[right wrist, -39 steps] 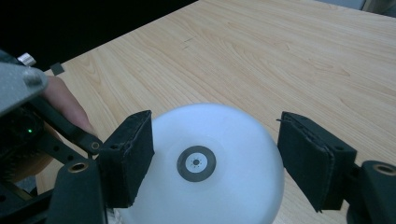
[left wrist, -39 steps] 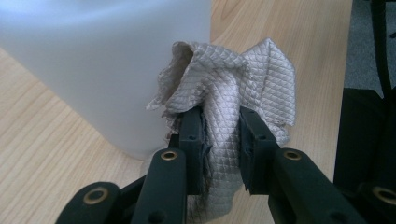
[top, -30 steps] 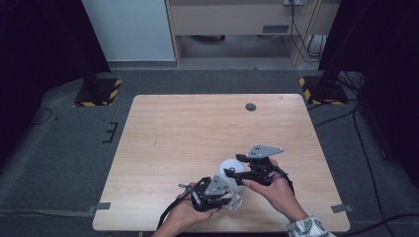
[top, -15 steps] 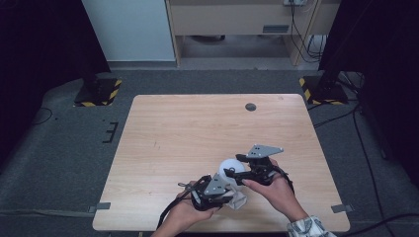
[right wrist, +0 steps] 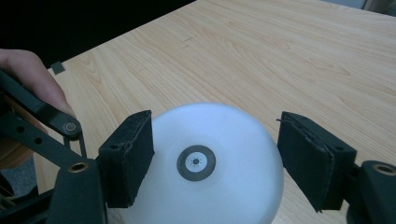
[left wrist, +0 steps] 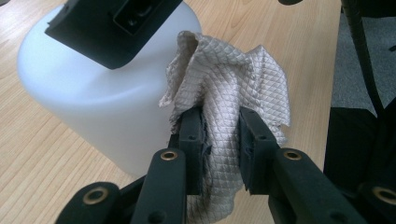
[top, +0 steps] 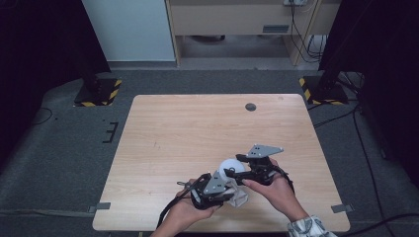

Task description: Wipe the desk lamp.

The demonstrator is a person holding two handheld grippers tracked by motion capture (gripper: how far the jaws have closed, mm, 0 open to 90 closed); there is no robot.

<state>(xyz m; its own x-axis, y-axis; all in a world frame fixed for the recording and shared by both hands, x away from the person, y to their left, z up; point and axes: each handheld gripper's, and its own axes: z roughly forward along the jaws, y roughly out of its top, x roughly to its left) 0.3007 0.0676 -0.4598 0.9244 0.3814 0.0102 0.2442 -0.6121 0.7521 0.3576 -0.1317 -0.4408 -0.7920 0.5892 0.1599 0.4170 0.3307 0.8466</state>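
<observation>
A white round plastic container point(top: 230, 167) stands on the wooden table point(top: 197, 128) near its front edge. My right gripper point(top: 242, 170) straddles the container from above, its two pads point(right wrist: 133, 154) pressed on opposite sides of the top, which has a dark ring point(right wrist: 196, 162) at its centre. My left gripper point(top: 220, 186) is shut on a beige quilted cloth point(left wrist: 229, 88). The bunched cloth rests against the container's side point(left wrist: 93, 98). In the high view the cloth point(top: 241, 198) hangs just in front of the container.
A small dark round disc point(top: 250, 106) sits in the table's far part. Black stands with yellow-striped feet point(top: 99, 93) flank the table on the grey floor. Cables point(top: 346, 118) trail at the right. Bare wood stretches to the left and far side.
The left gripper with the cloth has shifted slightly against the container. The right gripper and the container stay where they were.
</observation>
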